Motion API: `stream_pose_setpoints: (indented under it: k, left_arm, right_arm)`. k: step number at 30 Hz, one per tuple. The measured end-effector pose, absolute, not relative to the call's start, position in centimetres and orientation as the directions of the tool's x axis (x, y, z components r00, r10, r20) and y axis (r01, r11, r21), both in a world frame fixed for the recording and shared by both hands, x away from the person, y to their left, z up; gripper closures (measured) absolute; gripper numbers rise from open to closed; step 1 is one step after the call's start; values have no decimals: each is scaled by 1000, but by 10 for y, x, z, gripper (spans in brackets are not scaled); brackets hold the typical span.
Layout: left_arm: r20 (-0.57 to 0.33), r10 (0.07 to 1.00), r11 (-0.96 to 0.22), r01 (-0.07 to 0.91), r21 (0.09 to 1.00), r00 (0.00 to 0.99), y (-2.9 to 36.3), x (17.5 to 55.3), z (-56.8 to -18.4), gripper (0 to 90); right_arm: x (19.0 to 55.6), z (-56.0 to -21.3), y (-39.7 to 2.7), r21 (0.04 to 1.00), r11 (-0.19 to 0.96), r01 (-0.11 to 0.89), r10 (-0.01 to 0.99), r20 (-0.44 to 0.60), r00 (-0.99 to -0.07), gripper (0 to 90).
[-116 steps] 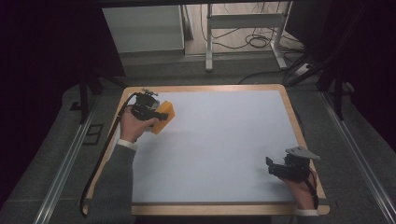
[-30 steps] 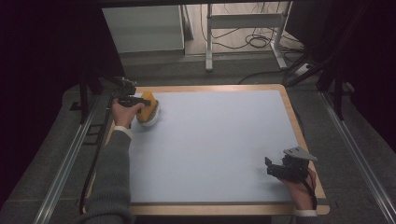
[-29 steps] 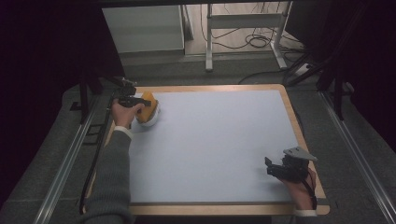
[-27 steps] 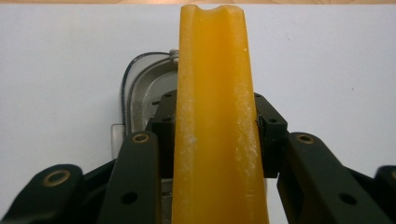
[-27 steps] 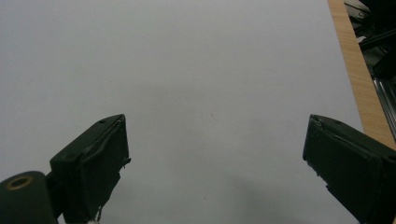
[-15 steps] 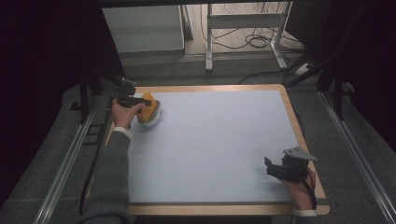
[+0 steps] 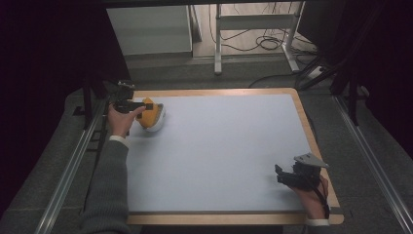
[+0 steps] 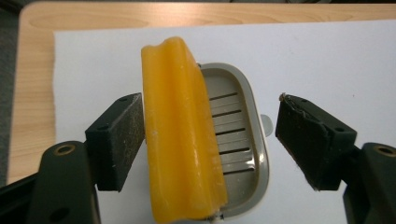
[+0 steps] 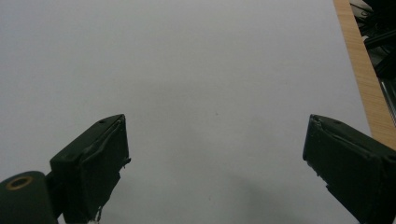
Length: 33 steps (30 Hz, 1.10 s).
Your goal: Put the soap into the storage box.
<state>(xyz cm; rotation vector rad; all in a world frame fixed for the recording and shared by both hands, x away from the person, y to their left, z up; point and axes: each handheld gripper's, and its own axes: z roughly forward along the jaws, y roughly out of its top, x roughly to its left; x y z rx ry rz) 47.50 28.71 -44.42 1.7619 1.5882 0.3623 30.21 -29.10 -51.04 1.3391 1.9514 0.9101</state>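
Left gripper [image 8: 208,140]: jaws spread and just been opening; the orange soap bar [image 8: 180,135] stands between them, against the left-hand pad, clear of the other. The bar rests on edge, tilted, in the grey slotted soap dish [image 8: 238,135], its long axis running away from the gripper along the jaws. Dish sits at the white mat's [image 7: 219,146] far left corner. Right gripper [image 9: 215,163]: spread, empty, well apart at the near right; the left hand [image 7: 122,119] is plainly nearer.
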Motion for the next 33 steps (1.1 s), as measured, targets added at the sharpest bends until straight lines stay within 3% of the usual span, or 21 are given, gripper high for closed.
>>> stream_pose_setpoints:
  k: [19,26,33]
  left_arm:
    - [-239,847,-142,635,759,475,259,403,-436,273]
    - [-232,794,-205,606,768,562,252,370,-453,271]
    - [-233,777,-223,602,767,585,251,347,-476,263]
  right_arm:
    - [305,-511,-287,800,266,538,938,-88,-334,68]
    - [304,-510,-288,801,268,536,937,-88,-337,69]
    - [304,-510,-287,802,269,534,936,-87,-341,69]
